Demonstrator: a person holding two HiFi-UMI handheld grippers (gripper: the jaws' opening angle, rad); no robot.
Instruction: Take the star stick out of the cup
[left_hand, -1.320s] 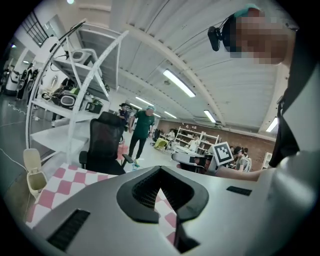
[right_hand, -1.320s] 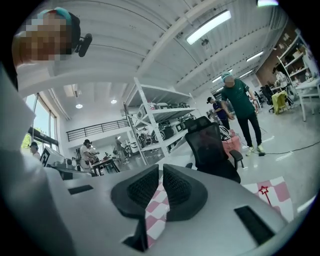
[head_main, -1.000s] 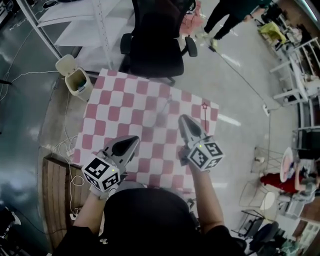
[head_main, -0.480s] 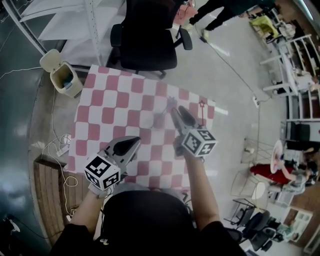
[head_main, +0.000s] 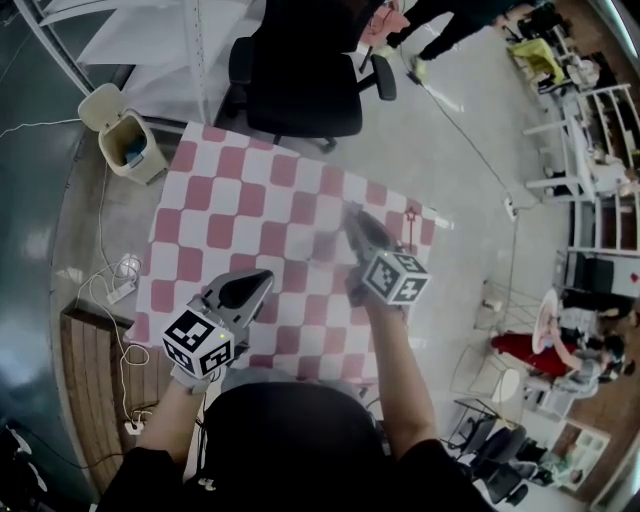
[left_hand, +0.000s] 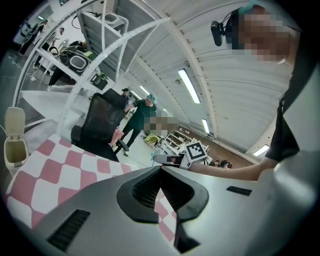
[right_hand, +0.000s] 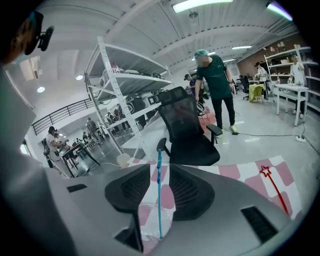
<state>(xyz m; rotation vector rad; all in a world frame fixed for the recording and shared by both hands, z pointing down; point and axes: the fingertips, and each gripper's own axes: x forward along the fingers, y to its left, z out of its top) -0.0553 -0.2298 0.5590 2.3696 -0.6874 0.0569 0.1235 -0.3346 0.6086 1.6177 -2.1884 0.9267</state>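
Observation:
A clear plastic cup (right_hand: 149, 226) stands on the red-and-white checked table (head_main: 220, 225) with a blue stick (right_hand: 159, 200) upright in it. My right gripper (right_hand: 160, 167) is at the cup (head_main: 322, 243). Its jaws are closing, with the blue stick standing between them and the pads clear of it. A red star stick (right_hand: 274, 189) lies flat on the cloth near the table's right edge (head_main: 411, 228), to the right of the right gripper (head_main: 351, 216). My left gripper (head_main: 266, 279) hovers over the near left part of the table, shut and empty (left_hand: 160, 170).
A black office chair (head_main: 300, 75) stands just beyond the table's far edge. A beige bin (head_main: 120, 135) is at the far left corner, with white shelving (right_hand: 120, 105) behind. Cables (head_main: 115, 290) lie on the floor at left. People stand in the background.
My right gripper has swung left, away from the red star stick and up to the cup, and its jaws have spread apart. The left gripper has stayed where it was.

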